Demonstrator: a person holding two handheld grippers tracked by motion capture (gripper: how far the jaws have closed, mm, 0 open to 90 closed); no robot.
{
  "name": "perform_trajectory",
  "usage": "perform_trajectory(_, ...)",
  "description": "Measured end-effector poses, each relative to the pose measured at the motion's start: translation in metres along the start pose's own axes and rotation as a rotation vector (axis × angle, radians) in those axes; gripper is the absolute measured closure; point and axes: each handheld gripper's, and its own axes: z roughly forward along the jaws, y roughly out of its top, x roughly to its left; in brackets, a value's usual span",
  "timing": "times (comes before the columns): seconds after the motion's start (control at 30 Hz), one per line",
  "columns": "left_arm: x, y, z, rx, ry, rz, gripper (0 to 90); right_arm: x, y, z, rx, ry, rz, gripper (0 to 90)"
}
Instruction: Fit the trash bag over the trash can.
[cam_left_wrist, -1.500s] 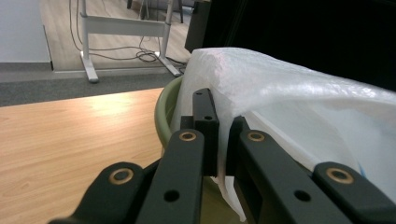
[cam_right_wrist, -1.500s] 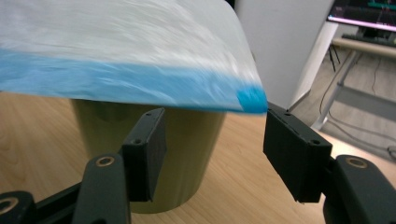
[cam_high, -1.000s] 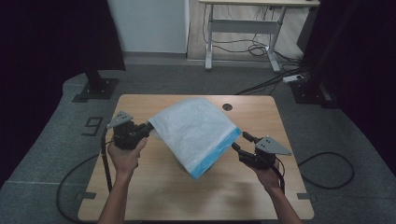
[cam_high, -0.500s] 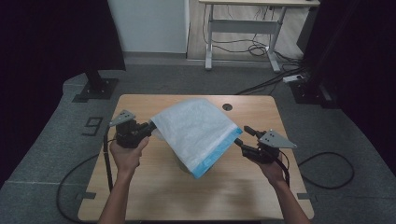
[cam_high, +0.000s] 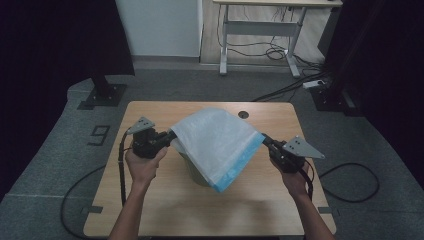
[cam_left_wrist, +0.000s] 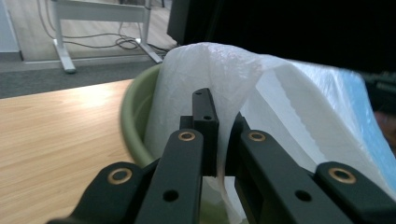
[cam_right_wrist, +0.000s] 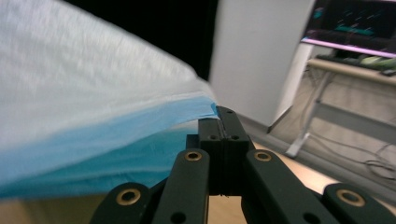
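Observation:
A white plastic bag (cam_high: 215, 140) with a blue edge hangs stretched between my two grippers, above a pale green bin (cam_high: 192, 170) on the wooden table (cam_high: 165, 200). My left gripper (cam_high: 172, 136) is shut on the bag's left edge. The left gripper view shows white film (cam_left_wrist: 289, 102) pinched between the jaws of the left gripper (cam_left_wrist: 219, 112), just over the bin's rim (cam_left_wrist: 133, 116). My right gripper (cam_high: 264, 139) has just closed its jaws on the blue corner. In the right gripper view the right gripper (cam_right_wrist: 222, 114) is shut, with the blue film (cam_right_wrist: 70, 140) running in at its tips.
A round cable hole (cam_high: 243, 114) sits near the table's far edge. A white desk frame (cam_high: 260, 35) with cables stands beyond on the floor. A black stand base (cam_high: 102, 95) is at the far left. Gripper cables trail off both sides of the table.
My right hand has risen a little with the bag's blue corner, and the bag now hangs tauter and higher on that side. The left hand has stayed put.

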Motion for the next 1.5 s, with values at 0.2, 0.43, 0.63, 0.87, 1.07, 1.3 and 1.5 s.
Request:
perform_trajectory(0.2, -0.017, 0.002, 0.018, 0.027, -0.056, 0.026, 88.6, -0.011, 0.021, -0.015, -0.046, -0.068, -0.011, 88.4)
perform_trajectory(0.43, -0.022, -0.004, 0.024, 0.069, -0.105, 0.061, 77.6, -0.019, 0.026, -0.027, -0.066, -0.097, -0.003, 88.5)
perform_trajectory(0.63, -0.017, -0.009, 0.001, 0.070, -0.101, 0.087, 47.5, -0.025, 0.020, -0.031, -0.060, -0.117, 0.013, 88.5)
perform_trajectory(0.87, -0.021, -0.001, -0.027, 0.034, -0.103, 0.102, 36.3, -0.030, 0.019, -0.032, -0.063, -0.121, 0.038, 88.5)
perform_trajectory(1.07, -0.047, 0.013, -0.020, 0.044, -0.120, 0.146, 34.4, -0.014, 0.026, -0.024, -0.072, -0.076, 0.019, 88.5)
perform_trajectory(1.3, -0.073, 0.015, 0.008, 0.099, -0.129, 0.185, 31.8, 0.006, 0.030, -0.010, -0.073, -0.003, 0.016, 88.5)
perform_trajectory(1.5, -0.083, 0.014, 0.024, 0.124, -0.143, 0.184, 30.6, 0.025, 0.031, 0.001, -0.063, 0.055, 0.002, 88.5)
